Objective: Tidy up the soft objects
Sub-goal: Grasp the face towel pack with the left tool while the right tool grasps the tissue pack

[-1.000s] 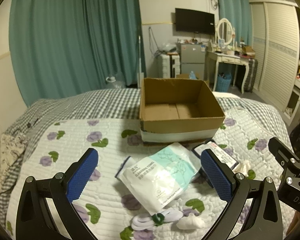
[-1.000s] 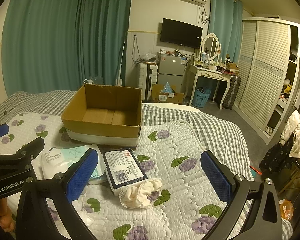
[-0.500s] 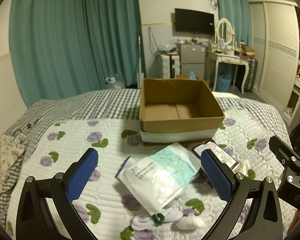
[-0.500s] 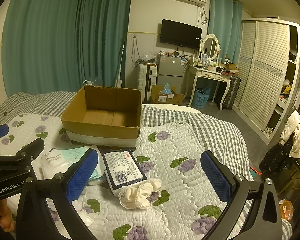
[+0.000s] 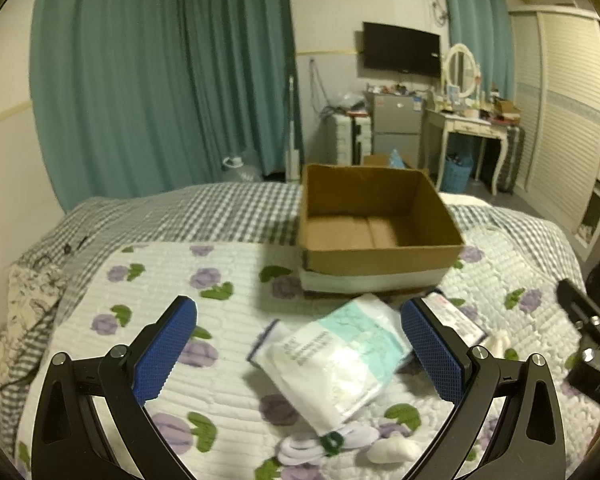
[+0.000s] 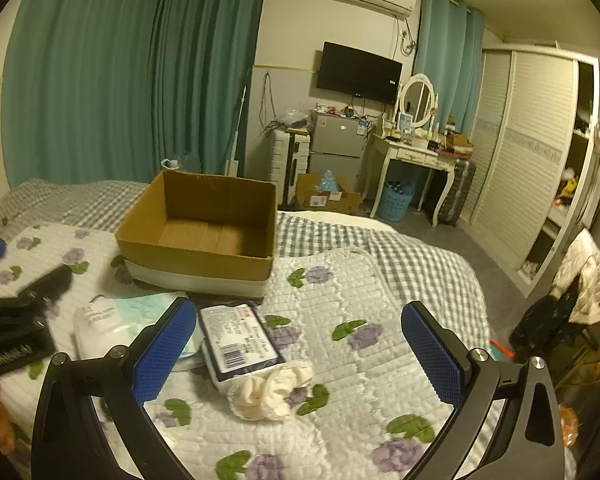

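L gripper (image 5: 299, 350) and R gripper (image 6: 294, 350): jaws spread, empty. White-teal plastic towel pack (image 5: 334, 356) lies on quilt before empty brown cardboard box (image 5: 374, 218). Approach low, pinch pack's edge w/ L.

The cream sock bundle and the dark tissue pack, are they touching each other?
Touching. The right wrist view shows the cream sock bundle lying against the near end of the dark tissue pack, overlapping its lower edge with no quilt showing between them.

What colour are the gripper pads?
Blue pads, clearest in the right wrist view.
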`<state>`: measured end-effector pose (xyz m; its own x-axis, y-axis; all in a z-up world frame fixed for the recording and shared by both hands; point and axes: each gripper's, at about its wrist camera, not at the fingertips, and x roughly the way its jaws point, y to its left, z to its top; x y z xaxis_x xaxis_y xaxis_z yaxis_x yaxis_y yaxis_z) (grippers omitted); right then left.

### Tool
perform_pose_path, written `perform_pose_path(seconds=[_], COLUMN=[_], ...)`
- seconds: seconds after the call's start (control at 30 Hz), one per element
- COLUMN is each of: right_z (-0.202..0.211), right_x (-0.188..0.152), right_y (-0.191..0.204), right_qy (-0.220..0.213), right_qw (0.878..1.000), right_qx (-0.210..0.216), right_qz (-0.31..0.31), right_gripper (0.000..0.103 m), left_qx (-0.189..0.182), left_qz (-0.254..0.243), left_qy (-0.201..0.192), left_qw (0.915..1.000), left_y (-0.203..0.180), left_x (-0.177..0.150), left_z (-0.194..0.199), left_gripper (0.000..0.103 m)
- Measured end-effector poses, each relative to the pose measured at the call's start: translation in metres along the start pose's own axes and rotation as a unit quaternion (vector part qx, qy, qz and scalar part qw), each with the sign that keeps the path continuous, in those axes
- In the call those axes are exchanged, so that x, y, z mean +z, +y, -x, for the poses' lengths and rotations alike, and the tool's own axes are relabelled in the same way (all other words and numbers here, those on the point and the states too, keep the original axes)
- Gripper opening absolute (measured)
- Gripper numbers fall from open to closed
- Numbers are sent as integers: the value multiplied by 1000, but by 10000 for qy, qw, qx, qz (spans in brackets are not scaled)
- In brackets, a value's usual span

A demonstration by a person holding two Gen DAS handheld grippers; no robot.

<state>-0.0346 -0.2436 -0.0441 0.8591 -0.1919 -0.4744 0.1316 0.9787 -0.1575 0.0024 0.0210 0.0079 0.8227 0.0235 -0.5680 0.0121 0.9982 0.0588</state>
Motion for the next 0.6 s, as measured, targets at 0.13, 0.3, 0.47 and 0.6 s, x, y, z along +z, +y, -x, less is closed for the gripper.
perform_pose_path(seconds=[0.13,0.3,0.47,0.6], right_z=[-6,-20,-33,-39], right_x=[1,-8,-27,-42], right_y=[-8,-8,6,18], right_qy=[-30,136,435,601], right_qw=[10000,9993,9964,9932], right_qx=[-13,306,538,683], right_qz=[12,137,500,728], right_gripper=[103,103,103,103], left_qx=[226,473,457,186], left_qz=[177,-11,-182,-306], left_qy=[153,442,853,1123], left_qw=[9995,9979,9951,9930], left_y=[25,39,43,34], left_x=[-2,-24,-50,-63], left_z=[-8,-16,-28,-37], left_gripper=[103,98,96,96])
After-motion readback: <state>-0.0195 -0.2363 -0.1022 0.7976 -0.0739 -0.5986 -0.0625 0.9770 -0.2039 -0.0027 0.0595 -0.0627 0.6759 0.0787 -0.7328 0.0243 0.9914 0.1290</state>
